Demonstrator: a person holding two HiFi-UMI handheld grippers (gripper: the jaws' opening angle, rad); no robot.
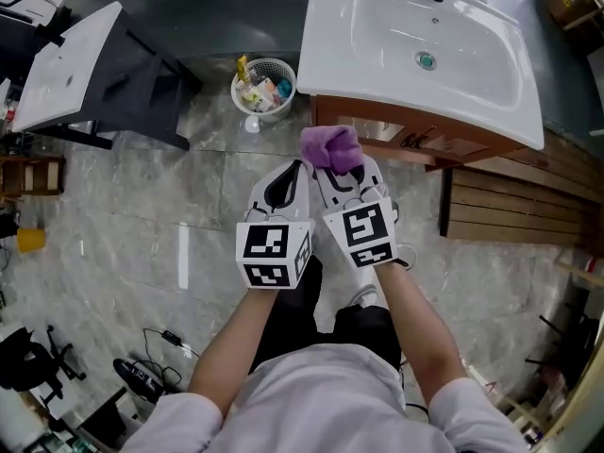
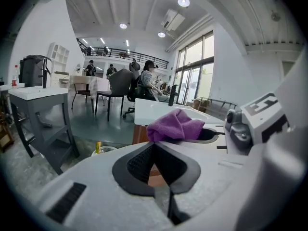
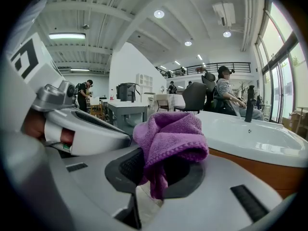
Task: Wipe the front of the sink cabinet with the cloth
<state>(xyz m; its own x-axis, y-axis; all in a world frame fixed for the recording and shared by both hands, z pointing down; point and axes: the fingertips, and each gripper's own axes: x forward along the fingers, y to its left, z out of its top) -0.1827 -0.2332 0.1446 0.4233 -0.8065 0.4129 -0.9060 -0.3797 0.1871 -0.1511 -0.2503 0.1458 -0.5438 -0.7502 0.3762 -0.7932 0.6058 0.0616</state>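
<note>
A purple cloth [image 1: 331,146] is bunched in my right gripper [image 1: 342,166], which is shut on it; the right gripper view shows the cloth [image 3: 169,141] folded between the dark pads. My left gripper [image 1: 283,187] is beside it on the left, shut with nothing in it, its pads [image 2: 144,162] meeting. The cloth [image 2: 175,125] shows in the left gripper view just to the right. Both grippers hang in front of the wooden sink cabinet [image 1: 396,135], a little short of its front. The white sink [image 1: 425,50] tops the cabinet.
A white mesh bin [image 1: 264,85] with rubbish stands on the floor left of the cabinet. A dark stand with a white top [image 1: 71,69] is at far left. Wooden slats [image 1: 524,201] lie right of the cabinet. People sit at desks in the background [image 2: 147,83].
</note>
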